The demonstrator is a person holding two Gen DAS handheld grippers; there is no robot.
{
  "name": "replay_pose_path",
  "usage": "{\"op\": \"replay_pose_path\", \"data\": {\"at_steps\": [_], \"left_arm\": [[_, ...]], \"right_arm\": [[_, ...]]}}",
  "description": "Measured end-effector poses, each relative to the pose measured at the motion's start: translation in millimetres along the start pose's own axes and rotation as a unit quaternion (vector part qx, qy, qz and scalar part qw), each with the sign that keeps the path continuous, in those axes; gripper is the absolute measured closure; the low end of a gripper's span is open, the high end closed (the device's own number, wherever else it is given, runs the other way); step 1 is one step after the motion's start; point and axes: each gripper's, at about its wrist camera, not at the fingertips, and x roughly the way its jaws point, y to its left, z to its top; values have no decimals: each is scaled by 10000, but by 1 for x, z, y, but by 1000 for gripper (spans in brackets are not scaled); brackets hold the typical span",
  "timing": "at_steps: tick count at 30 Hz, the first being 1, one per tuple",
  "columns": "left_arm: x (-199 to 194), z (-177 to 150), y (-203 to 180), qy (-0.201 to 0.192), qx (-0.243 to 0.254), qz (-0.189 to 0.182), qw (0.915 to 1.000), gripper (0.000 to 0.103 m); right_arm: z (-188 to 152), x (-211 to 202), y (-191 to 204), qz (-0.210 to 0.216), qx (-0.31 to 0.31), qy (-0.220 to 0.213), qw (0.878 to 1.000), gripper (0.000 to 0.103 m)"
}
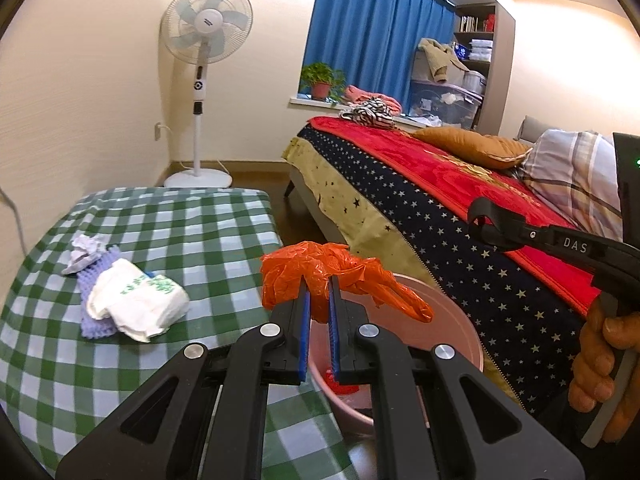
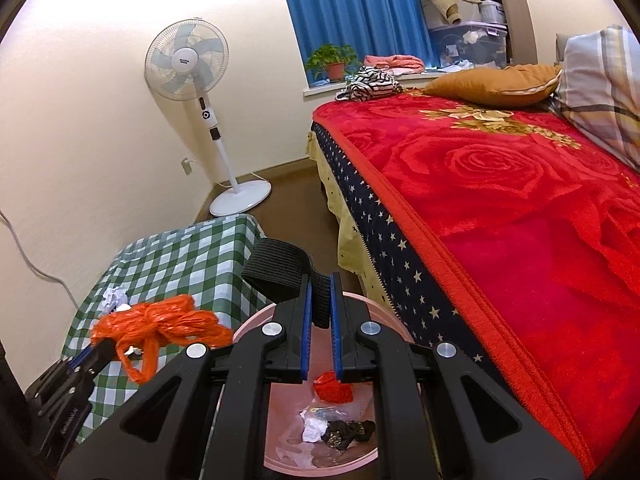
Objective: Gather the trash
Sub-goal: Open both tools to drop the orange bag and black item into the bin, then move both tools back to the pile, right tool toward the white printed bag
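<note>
My left gripper (image 1: pixel 319 294) is shut on a crumpled orange plastic bag (image 1: pixel 340 276), held over the near rim of the pink bin (image 1: pixel 452 340); the bag also shows in the right wrist view (image 2: pixel 160 326). My right gripper (image 2: pixel 320 292) is shut on a black ribbed band (image 2: pixel 280 268), held above the bin (image 2: pixel 384 320). The bin holds red, white and dark scraps (image 2: pixel 332 420). On the green checked table (image 1: pixel 192 232) lie a white folded wrapper (image 1: pixel 136 304), a purple foam net (image 1: pixel 96 280) and a crumpled paper ball (image 1: pixel 86 250).
A bed with a red rose blanket (image 2: pixel 500 184) runs along the right, close to the bin. A white standing fan (image 1: pixel 202 80) is in the far corner. A potted plant (image 1: pixel 322 80) and clothes sit on the windowsill by the blue curtain (image 1: pixel 372 36).
</note>
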Motion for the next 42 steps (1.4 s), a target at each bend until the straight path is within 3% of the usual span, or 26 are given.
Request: {"op": "replay_pose_path", "data": {"at_steps": [24,27,29,31,42], "left_arm": [[40,-3,-22,238,78,-255,9994,95],[42,-3,-24,286,112,-353,9989,95],[47,-4,-24,478,122,-446,9978,89],[45,-5,-22,522,112,-402,9978,83],[2,-2,6,349,-71,-192,9992,84]], "right_arm": [[0,9,3,-202,-33,62,9998,94],[-1,10,1,-272,-19,76,9996,87],[-1,10,-1,-304,33,67,9995,67],[-1,9,-2,-347,42,45,9994,54],[-4,3,6,-223,-67,-7,9997,53]]}}
